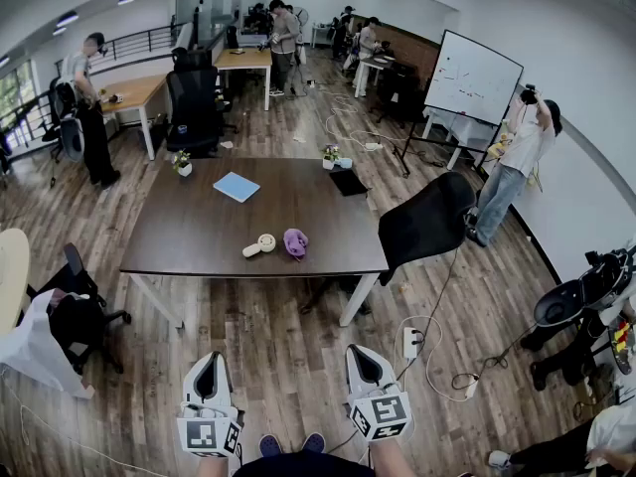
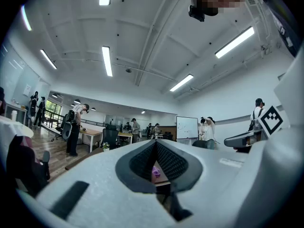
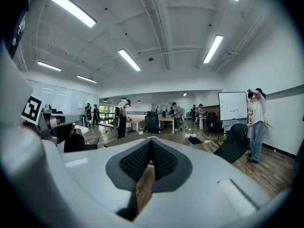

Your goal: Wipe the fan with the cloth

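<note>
The left claw (image 1: 209,361) and right claw (image 1: 361,352) are closed, empty. At twelve o'clock, on the table (image 1: 189,237), the fan (image 1: 260,245) lies just beside the cloth (image 1: 295,242), at its nine o'clock.

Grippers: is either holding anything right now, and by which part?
Nothing held. The left gripper and right gripper are both shut and empty; the fan and cloth lie on the table, well away from both.
</note>
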`<state>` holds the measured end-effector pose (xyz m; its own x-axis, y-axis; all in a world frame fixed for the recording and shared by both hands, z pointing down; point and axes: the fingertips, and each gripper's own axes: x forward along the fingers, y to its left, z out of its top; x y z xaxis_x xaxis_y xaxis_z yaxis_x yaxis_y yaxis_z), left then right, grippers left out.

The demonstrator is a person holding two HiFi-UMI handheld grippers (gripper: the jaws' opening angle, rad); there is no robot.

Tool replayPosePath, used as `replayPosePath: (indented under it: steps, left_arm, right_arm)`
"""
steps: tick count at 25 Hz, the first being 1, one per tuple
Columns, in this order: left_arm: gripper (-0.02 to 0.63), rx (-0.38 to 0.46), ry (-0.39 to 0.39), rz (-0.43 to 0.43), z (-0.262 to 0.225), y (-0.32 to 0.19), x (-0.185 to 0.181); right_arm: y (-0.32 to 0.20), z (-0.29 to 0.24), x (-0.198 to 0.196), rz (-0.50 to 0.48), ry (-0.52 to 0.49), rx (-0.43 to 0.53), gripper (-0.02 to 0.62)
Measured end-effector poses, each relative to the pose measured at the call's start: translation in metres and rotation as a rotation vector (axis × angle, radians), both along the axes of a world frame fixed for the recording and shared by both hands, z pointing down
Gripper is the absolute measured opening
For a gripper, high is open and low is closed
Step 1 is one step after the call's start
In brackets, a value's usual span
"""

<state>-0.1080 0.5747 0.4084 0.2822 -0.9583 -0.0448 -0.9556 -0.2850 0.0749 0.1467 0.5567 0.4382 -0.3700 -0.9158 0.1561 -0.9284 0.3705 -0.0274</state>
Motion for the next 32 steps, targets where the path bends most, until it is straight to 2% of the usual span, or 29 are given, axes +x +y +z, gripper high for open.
replayPosePath:
  steps: [3,5,10,20,28,32]
  left_arm:
    - [-0.005,0.008,0.034,0.038,0.000,0.003,0.002]
    - [-0.005,0.008,0.025,0.037,0.000,0.004,0.000]
    - [-0.005,-0.023,0.019,0.060,0.007,0.006,-0.005]
    - [-0.005,-0.034,0.008,0.076,0.011,0.015,-0.029]
    - [-0.005,-0.044,0.001,0.107,0.012,0.024,-0.045]
    - [-0.005,-0.049,-0.016,0.114,0.016,0.020,-0.050]
  right_arm:
    - [0.000,-0.003,-0.004,-0.004,0.014,0.012,0.006]
    - [-0.001,-0.004,-0.007,-0.011,0.015,0.021,0.008]
    - [0.000,-0.007,-0.006,0.020,-0.090,0.020,0.011]
    - [0.014,-0.005,-0.030,0.040,-0.061,0.043,0.012]
    - [0.028,0.011,-0.047,0.069,-0.074,0.003,0.012]
    - [0.027,0.007,-0.054,0.063,-0.067,0.012,0.012]
